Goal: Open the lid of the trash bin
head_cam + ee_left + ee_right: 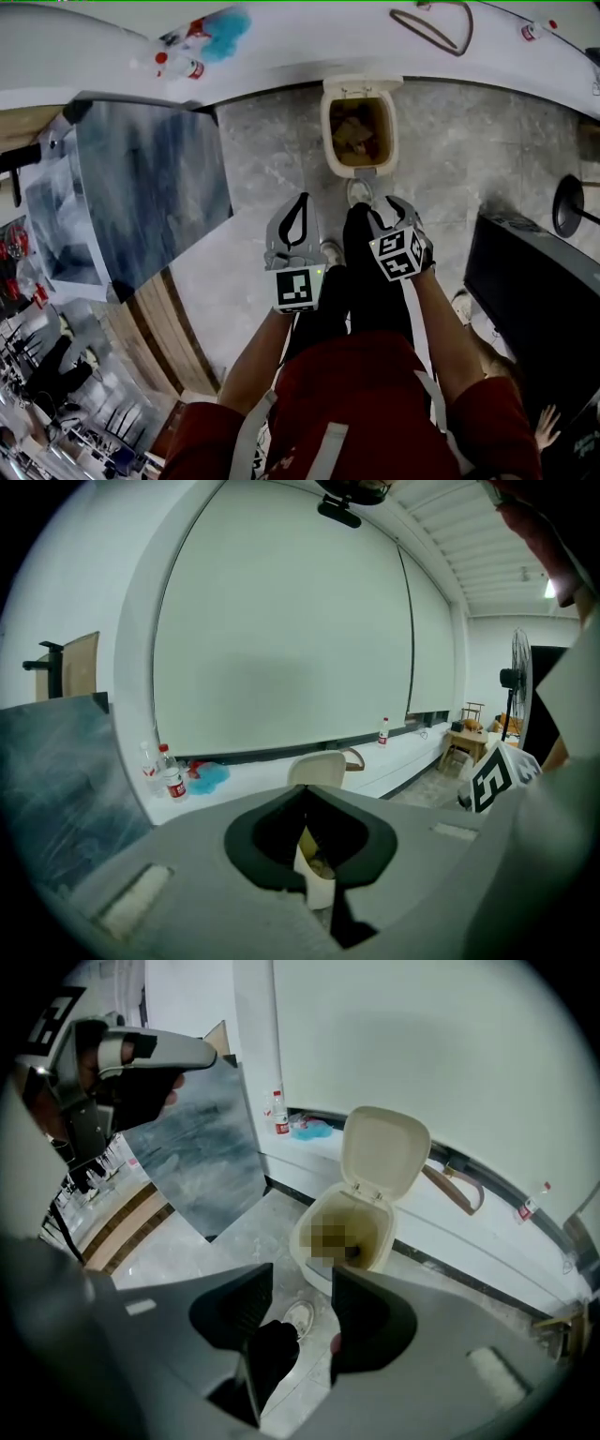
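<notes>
The cream trash bin stands on the floor against the white ledge, its lid swung up and back. Rubbish shows inside. A shoe presses at the pedal by the bin's front base. My left gripper hangs shut and empty a short way in front of the bin, clear of it. My right gripper is beside it, open and empty. In the right gripper view the open bin and raised lid lie beyond the right gripper. In the left gripper view the lid rises behind the left gripper.
A large grey slab table stands at the left. The white ledge carries bottles, a blue cloth and a brown strap. A black box and a fan base sit at the right.
</notes>
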`<action>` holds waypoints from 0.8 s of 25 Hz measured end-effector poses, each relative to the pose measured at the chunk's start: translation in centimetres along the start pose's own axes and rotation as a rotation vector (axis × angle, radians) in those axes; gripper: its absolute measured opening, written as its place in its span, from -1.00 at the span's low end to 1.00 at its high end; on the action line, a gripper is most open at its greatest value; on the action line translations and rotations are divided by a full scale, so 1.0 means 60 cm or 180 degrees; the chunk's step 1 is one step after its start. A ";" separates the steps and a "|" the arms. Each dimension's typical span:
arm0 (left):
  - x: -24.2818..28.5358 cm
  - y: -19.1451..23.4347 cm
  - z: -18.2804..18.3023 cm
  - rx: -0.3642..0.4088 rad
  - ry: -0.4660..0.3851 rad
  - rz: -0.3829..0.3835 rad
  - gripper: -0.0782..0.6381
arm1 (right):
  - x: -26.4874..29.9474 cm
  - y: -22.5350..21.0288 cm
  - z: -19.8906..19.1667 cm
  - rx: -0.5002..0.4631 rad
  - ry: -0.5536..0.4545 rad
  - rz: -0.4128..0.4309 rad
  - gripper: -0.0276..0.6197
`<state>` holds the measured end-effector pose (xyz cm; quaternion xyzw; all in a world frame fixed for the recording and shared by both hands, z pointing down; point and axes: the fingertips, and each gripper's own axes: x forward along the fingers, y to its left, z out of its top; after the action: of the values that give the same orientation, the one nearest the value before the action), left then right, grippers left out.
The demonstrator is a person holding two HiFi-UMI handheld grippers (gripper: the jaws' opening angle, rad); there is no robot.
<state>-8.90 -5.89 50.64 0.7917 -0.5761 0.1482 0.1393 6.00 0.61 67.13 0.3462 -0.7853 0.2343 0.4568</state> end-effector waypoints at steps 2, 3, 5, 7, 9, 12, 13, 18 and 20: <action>-0.017 -0.006 0.024 0.0032 -0.0079 -0.0025 -0.77 | -0.027 0.006 0.008 0.0039 -0.0062 -0.0047 -0.31; -0.026 -0.009 0.034 0.0039 -0.0107 -0.0036 -0.77 | -0.040 0.011 0.010 0.0052 -0.0086 -0.0060 -0.31; -0.045 -0.013 0.055 0.0033 -0.0162 -0.0041 -0.77 | -0.065 0.022 0.017 0.0055 -0.0133 -0.0077 -0.31; -0.066 -0.015 0.069 0.0031 -0.0199 -0.0032 -0.77 | -0.093 0.035 0.027 0.0038 -0.0203 -0.0094 -0.31; -0.092 -0.016 0.073 0.0018 -0.0211 -0.0010 -0.77 | -0.121 0.050 0.038 -0.0018 -0.0290 -0.0118 -0.31; -0.132 -0.016 0.085 0.0003 -0.0261 -0.0017 -0.77 | -0.161 0.065 0.053 -0.0069 -0.0439 -0.0200 -0.31; -0.145 -0.017 0.091 -0.0001 -0.0287 -0.0028 -0.77 | -0.177 0.065 0.059 -0.0048 -0.0499 -0.0241 -0.31; -0.204 0.001 0.135 -0.0056 -0.0494 0.0020 -0.77 | -0.270 0.060 0.103 0.0086 -0.0852 -0.0497 -0.31; -0.228 0.010 0.155 -0.0115 -0.0579 0.0064 -0.77 | -0.311 0.059 0.120 0.0147 -0.1027 -0.0599 -0.31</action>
<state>-12.75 2.23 36.74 0.7933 -0.5969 0.0667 0.0992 5.71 4.13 47.12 0.4616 -0.8069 0.1500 0.3367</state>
